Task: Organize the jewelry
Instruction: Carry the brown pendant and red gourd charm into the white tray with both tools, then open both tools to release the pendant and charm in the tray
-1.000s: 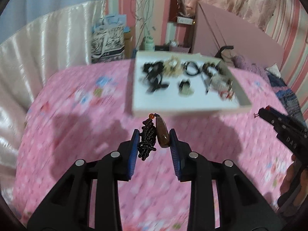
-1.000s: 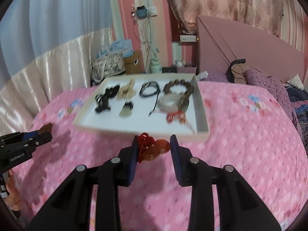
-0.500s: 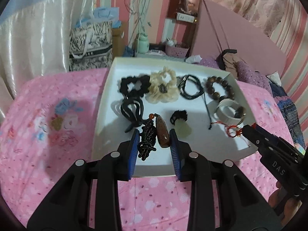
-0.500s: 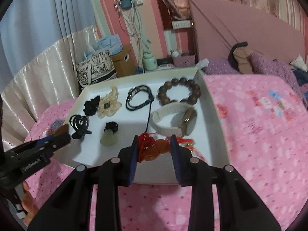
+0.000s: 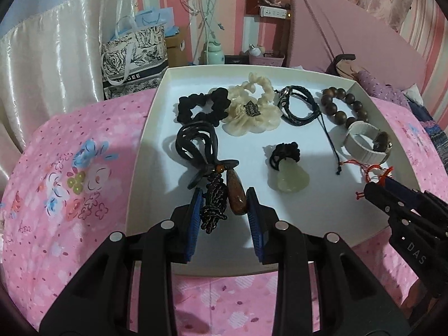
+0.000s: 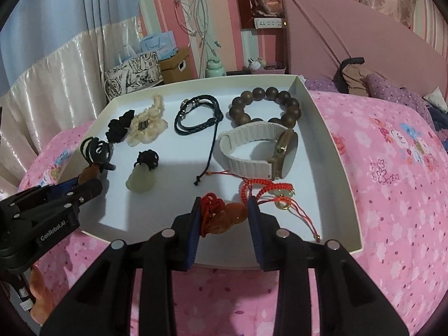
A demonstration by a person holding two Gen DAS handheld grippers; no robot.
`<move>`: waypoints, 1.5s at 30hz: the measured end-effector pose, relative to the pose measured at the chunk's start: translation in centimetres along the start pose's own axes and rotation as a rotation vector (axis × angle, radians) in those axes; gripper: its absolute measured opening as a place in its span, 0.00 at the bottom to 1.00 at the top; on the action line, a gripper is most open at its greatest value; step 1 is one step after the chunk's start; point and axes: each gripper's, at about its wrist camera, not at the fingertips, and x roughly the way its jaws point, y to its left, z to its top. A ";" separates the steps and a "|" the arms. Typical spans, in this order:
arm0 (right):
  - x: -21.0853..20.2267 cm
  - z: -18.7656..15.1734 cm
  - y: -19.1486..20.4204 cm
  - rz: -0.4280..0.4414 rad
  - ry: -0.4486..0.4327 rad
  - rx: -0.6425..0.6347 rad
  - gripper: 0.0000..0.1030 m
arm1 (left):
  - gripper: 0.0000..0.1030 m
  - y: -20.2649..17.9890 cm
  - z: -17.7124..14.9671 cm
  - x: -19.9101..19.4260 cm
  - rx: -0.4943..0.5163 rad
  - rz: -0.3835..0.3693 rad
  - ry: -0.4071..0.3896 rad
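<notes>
Having swung in over the white tray (image 5: 145, 128), both grippers are lowering their loads: the left gripper (image 5: 224, 210), fingers narrowly clamping a brown stone pendant (image 5: 235, 196), and the right gripper (image 6: 224, 215), fingers pinching an amber pendant on red cord (image 6: 226, 218), next needing a free spot and release.

A pink floral bedspread (image 6: 392, 173) covers the bed. Behind it rises a pink padded headboard (image 6: 350, 36). A black-and-white printed shopping bag (image 5: 134, 56) stands against a shiny cream curtain (image 5: 50, 64), with a cardboard box (image 6: 175, 64) just beside it. A white power strip (image 6: 268, 23) hangs on the striped wall, and a pale green bottle (image 6: 215, 68) stands below dangling cables (image 6: 198, 33).
</notes>
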 end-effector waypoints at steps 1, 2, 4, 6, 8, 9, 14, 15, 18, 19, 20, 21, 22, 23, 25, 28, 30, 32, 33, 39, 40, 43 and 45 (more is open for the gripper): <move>0.1 -0.1 0.2 -0.011 -0.003 -0.012 0.31 | 0.29 0.0 -0.1 0.2 -0.001 0.002 0.006; 0.2 -0.1 0.4 -0.023 -0.005 -0.023 0.31 | 0.29 0.1 -0.2 0.4 0.000 0.002 0.012; 0.4 -0.2 0.5 -0.038 -0.007 -0.034 0.31 | 0.30 -0.1 -0.3 0.8 0.005 0.011 0.020; 0.6 -0.1 0.2 -0.039 -0.003 -0.025 0.31 | 0.30 -0.2 -0.4 1.0 0.011 0.021 0.022; 0.6 0.0 -0.1 -0.047 -0.005 -0.017 0.31 | 0.30 -0.1 -0.4 1.2 0.011 0.024 0.024; 0.7 0.0 -0.3 -0.051 -0.005 -0.012 0.31 | 0.30 -0.1 -0.4 1.4 0.010 0.024 0.026; 1.0 -0.1 -0.5 -0.070 -0.006 -0.009 0.32 | 0.30 0.0 -0.6 1.3 0.010 0.027 0.015; 1.0 -0.2 -0.4 -0.078 -0.009 -0.014 0.32 | 0.30 -0.1 -0.6 1.3 0.013 0.030 0.011; 1.2 -0.3 -0.3 -0.090 -0.009 -0.025 0.32 | 0.31 0.0 -0.8 1.2 0.011 0.029 0.006; 1.1 -0.3 -0.2 -0.093 -0.009 -0.029 0.32 | 0.32 0.1 -0.8 1.2 0.011 0.028 0.004; 1.2 -0.4 -0.2 -0.100 -0.009 -0.035 0.32 | 0.32 0.2 -0.8 1.1 0.010 0.028 0.002; 1.2 -0.4 -0.1 -0.106 -0.009 -0.041 0.32 | 0.32 0.3 -0.9 1.1 0.008 0.027 -0.001; 1.2 -0.4 0.0 -0.107 -0.010 -0.043 0.32 | 0.32 0.4 -0.9 1.1 0.007 0.026 -0.003; 1.2 -0.4 -0.1 -0.106 -0.009 -0.043 0.32 | 0.32 0.5 -1.0 1.0 0.006 0.025 -0.004; 1.2 -0.4 -0.1 -0.106 -0.010 -0.043 0.32 | 0.32 0.7 -1.0 1.0 0.006 0.020 -0.006; 1.2 -0.4 -0.1 -0.107 -0.010 -0.043 0.32 | 0.34 0.7 -1.1 1.0 0.005 0.023 -0.006; 1.2 -0.4 0.0 -0.108 -0.009 -0.044 0.32 | 0.39 0.8 -1.1 1.0 0.002 0.026 -0.007; 1.2 -0.4 -0.1 -0.107 -0.010 -0.044 0.33 | 0.41 0.8 -1.2 0.9 -0.001 0.029 -0.006; 1.2 -0.4 -0.1 -0.107 -0.011 -0.044 0.33 | 0.42 0.8 -1.2 0.9 -0.002 0.029 -0.006; 1.3 -0.4 -0.1 -0.108 -0.010 -0.044 0.33 | 0.50 1.1 -1.3 0.8 -0.012 0.036 -0.004; 1.3 -0.4 -0.1 -0.108 -0.010 -0.044 0.33 | 0.51 1.1 -1.3 0.8 -0.013 0.038 -0.003; 1.3 -0.4 -0.1 -0.110 -0.009 -0.045 0.35 | 0.51 1.1 -1.3 0.7 -0.014 0.036 -0.001; 1.3 -0.4 -0.2 -0.110 -0.006 -0.037 0.41 | 0.53 0.9 -1.3 0.6 -0.006 0.044 -0.003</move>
